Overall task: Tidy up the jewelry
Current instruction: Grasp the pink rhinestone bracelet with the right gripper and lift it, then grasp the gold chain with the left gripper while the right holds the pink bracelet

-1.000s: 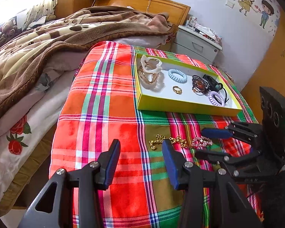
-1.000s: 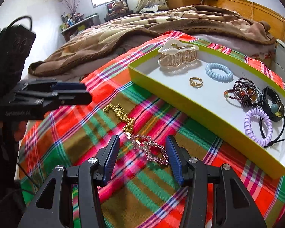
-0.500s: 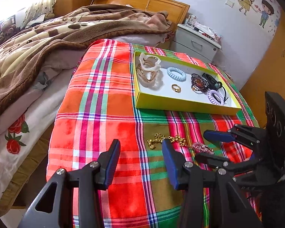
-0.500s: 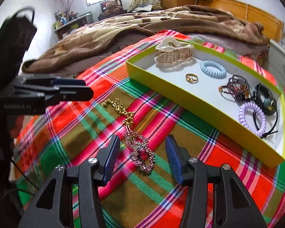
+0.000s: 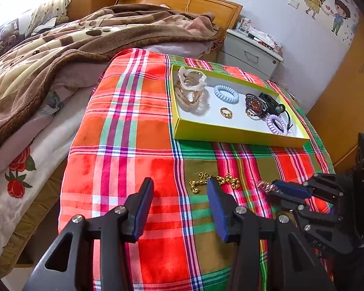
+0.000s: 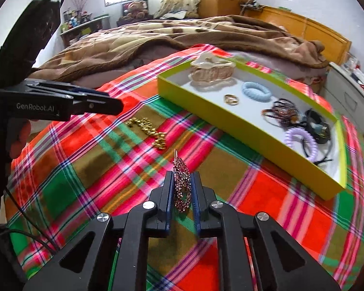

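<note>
R gripper: I've got the jaws just closing in, now pinching the pink beaded bracelet edge-on betw both pads; it stands upright in the grip.
L gripper: jaws spread wide, nothing betw them, hovering over the plaid cloth.
Bracelet pos: near front of cloth, well short of the yellow-green tray; can't tell if its lower edge is clear of the cloth.
Gold chain: loose on cloth, apart from bracelet now, betw the 2 grippers.
Tray contents: hair claw, blue coil tie, gold ring, dark beaded bracelet, purple coil tie.
Step, I judge: carry bracelet to tray.
How I'd do it: keep squeeze steady, lift straight up 1st so beads don't snag cloth, clear the tray wall, lower into bare white floor by the ring, then let go low.
Risk: thin edge-on hold, beads may slip or swing.
</note>
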